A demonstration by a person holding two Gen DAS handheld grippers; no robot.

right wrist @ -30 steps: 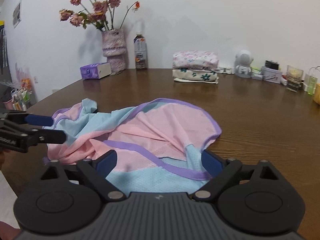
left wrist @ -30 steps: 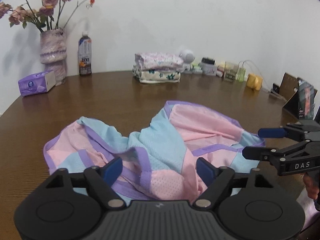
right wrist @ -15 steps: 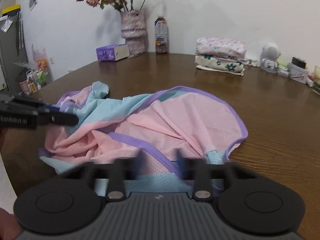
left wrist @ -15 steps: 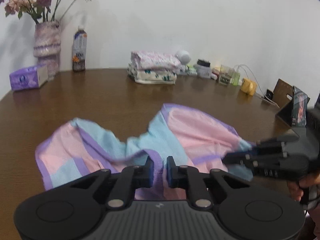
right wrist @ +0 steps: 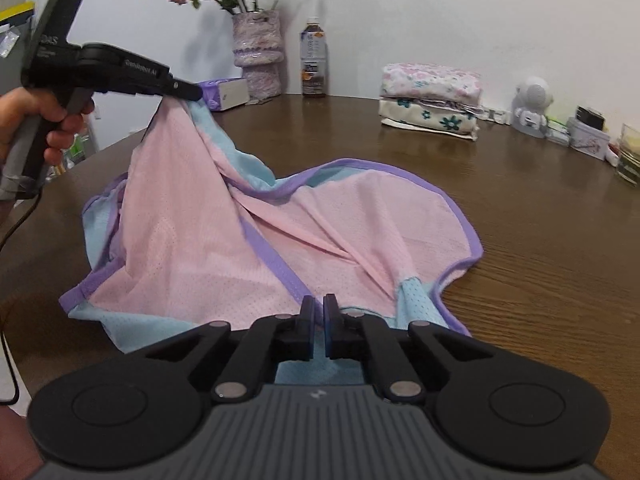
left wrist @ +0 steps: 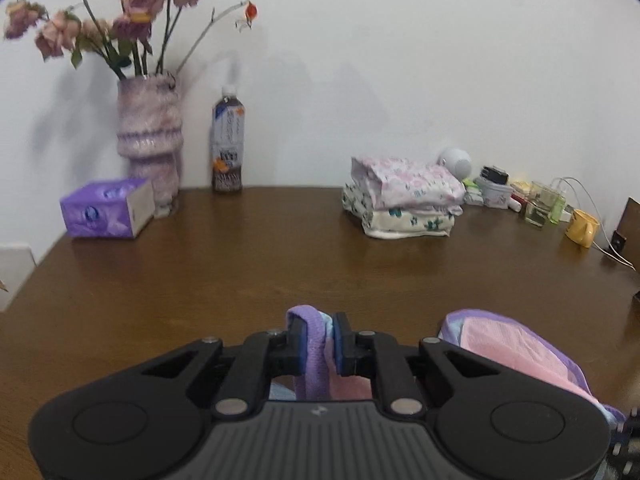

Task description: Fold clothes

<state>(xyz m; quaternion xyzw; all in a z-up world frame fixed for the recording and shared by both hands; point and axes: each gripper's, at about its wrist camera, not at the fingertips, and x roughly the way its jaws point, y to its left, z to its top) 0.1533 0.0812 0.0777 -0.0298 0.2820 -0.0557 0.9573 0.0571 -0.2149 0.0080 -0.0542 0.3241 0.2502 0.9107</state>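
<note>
Right wrist view | we are now clamping both grippers, left gripper [right wrist: 192, 94] and right gripper [right wrist: 317, 320], on the garment [right wrist: 280, 232], previously open | left hem is lifting for folding

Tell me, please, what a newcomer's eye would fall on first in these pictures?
The pink, blue and purple garment sprawls over the near side of the brown table. The left gripper lifts one purple-trimmed edge, while the right gripper pinches the near hem. Behind, folded clothes sit stacked by the wall.
</note>
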